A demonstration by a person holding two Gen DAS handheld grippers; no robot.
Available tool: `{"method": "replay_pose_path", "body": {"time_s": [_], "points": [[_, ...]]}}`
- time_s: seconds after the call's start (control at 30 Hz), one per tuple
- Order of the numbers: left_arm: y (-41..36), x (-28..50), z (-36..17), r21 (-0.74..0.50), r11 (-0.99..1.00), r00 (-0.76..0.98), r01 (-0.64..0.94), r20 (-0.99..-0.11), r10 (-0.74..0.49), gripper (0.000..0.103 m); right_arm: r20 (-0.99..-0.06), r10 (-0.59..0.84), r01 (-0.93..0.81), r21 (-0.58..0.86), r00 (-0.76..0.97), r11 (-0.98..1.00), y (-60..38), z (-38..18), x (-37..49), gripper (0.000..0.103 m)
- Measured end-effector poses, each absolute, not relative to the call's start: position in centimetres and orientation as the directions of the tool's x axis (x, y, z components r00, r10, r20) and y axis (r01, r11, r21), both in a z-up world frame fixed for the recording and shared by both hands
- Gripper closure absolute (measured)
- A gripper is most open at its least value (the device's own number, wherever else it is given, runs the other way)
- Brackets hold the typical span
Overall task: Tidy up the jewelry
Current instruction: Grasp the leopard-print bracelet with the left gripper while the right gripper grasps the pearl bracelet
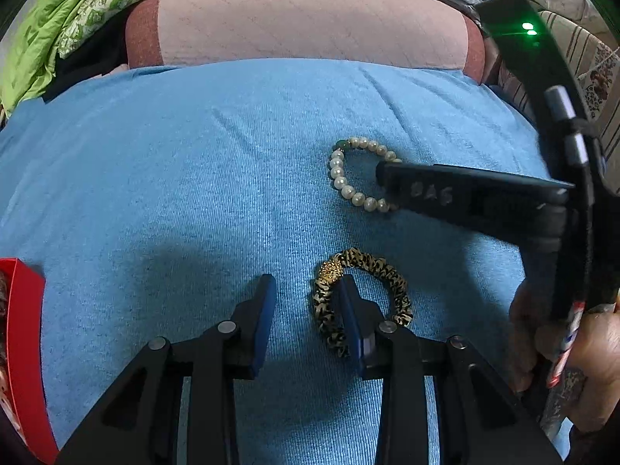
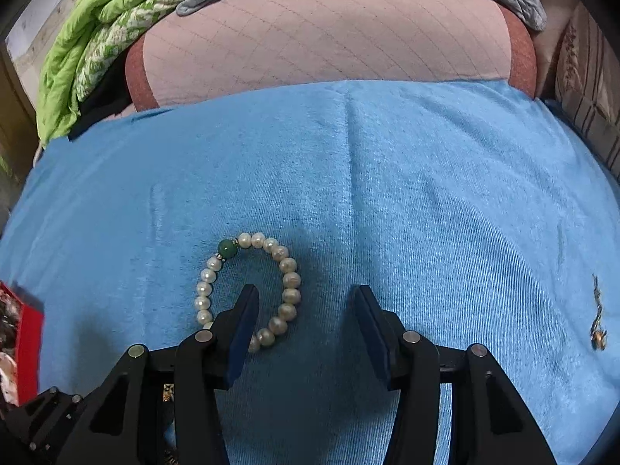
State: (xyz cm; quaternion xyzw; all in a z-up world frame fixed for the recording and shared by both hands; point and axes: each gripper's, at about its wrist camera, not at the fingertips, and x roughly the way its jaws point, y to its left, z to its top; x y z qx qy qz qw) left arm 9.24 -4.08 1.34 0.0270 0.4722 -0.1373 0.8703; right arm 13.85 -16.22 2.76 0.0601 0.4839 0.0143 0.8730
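Left wrist view: looking down along the left gripper [image 1: 306, 302] onto a blue towel [image 1: 174, 193] spread over a pink quilted pad [image 1: 310, 27]. Fingers standing apart, pinching nothing; right-hand finger [image 1: 354, 317] resting inside the loop of a leopard-print bracelet [image 1: 391, 286], overlapping its left arc, gold bead cluster just beside the fingertip. Left-hand finger sitting on bare towel, outside the loop. Farther up the towel, lying flat: a pearl bracelet [image 1: 348, 178] with one green bead. Reaching in from the right edge: the right gripper [image 1: 391, 182], one finger covering the pearl loop's right side. Faint embossed characters showing on that finger, reading roughly "BAG"; not reliably legible. Glowing green on the gripper body above: two indicator lights. Gripping the handle at lower right: a hand [image 1: 581, 352]. Showing at the left edge: a red box [image 1: 27, 329].

Right wrist view: right gripper [image 2: 306, 306] fingers spread wide, clamping nothing. Left-hand finger [image 2: 242, 329] sitting within the pearl bracelet [image 2: 288, 283] loop, crossing over its lower beads; the other finger on bare towel [image 2: 426, 193], outside the loop. Lying well apart near the right edge: a small gold-toned jewelry piece [image 2: 598, 317]. Red box [image 2: 29, 348] at the left edge, printed side too blurred to read.
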Motion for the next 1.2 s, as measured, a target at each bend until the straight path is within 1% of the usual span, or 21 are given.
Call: {"method": "replay_pose_path", "body": {"time_s": [0.1, 0.23, 0.3, 0.33, 0.37, 0.4, 0.43, 0.47, 0.5, 0.53, 0.87, 1.2], "points": [[-4.1, 9.3, 1.3, -0.086, 0.962, 0.524, 0.259, -0.824, -0.215, 0.071, -0.843, 0.036, 0.015, 0.051, 0.537, 0.999, -15.3, 2.4, 14.0, 0.047], [-4.4, 9.2, 1.2, -0.070, 0.965, 0.537, 0.251, -0.819, -0.199, 0.072, -0.835, 0.028, 0.012, 0.041, 0.549, 0.999, -15.1, 2.2, 14.0, 0.047], [-4.5, 9.0, 1.2, -0.055, 0.965, 0.542, 0.258, -0.819, -0.192, 0.088, -0.831, 0.020, 0.004, 0.027, 0.555, 1.000, -15.0, 2.2, 13.9, 0.048], [-4.4, 8.9, 1.2, -0.058, 0.963, 0.537, 0.263, -0.820, -0.197, 0.093, -0.830, 0.017, 0.001, 0.020, 0.558, 1.000, -15.0, 2.2, 13.8, 0.051], [-4.2, 9.0, 1.3, -0.069, 0.962, 0.530, 0.266, -0.823, -0.205, 0.093, -0.829, 0.015, 0.000, 0.019, 0.559, 1.000, -14.9, 2.1, 13.7, 0.054], [-3.8, 9.0, 1.5, -0.088, 0.960, 0.518, 0.265, -0.827, -0.219, 0.094, -0.828, 0.015, 0.002, 0.020, 0.561, 1.000, -14.9, 2.2, 13.6, 0.061], [-3.6, 9.1, 1.6, -0.106, 0.959, 0.507, 0.262, -0.831, -0.230, 0.094, -0.827, 0.014, 0.005, 0.021, 0.563, 1.000, -15.0, 2.3, 13.4, 0.073], [-3.3, 9.1, 1.6, -0.120, 0.958, 0.498, 0.259, -0.833, -0.239, 0.094, -0.826, 0.015, 0.005, 0.021, 0.563, 1.000, -14.9, 2.3, 13.2, 0.080], [-3.1, 9.0, 1.8, -0.130, 0.958, 0.491, 0.256, -0.836, -0.245, 0.094, -0.827, 0.018, 0.003, 0.024, 0.563, 1.000, -14.9, 2.4, 13.0, 0.089], [-3.0, 8.9, 1.8, -0.136, 0.958, 0.487, 0.253, -0.837, -0.248, 0.094, -0.827, 0.019, 0.001, 0.024, 0.562, 1.000, -14.8, 2.6, 12.8, 0.092], [-0.6, 5.5, 4.0, -0.136, 0.961, 0.505, 0.239, -0.828, -0.243, 0.094, -0.838, 0.075, 0.007, 0.094, 0.540, 0.996, -14.9, 3.6, 8.1, 0.092], [1.4, 0.0, 7.9, -0.131, 0.964, 0.565, 0.230, -0.789, -0.242, 0.094, -0.792, 0.074, -0.037, 0.065, 0.606, 0.997, -12.7, 7.7, 0.7, 0.092]]}}
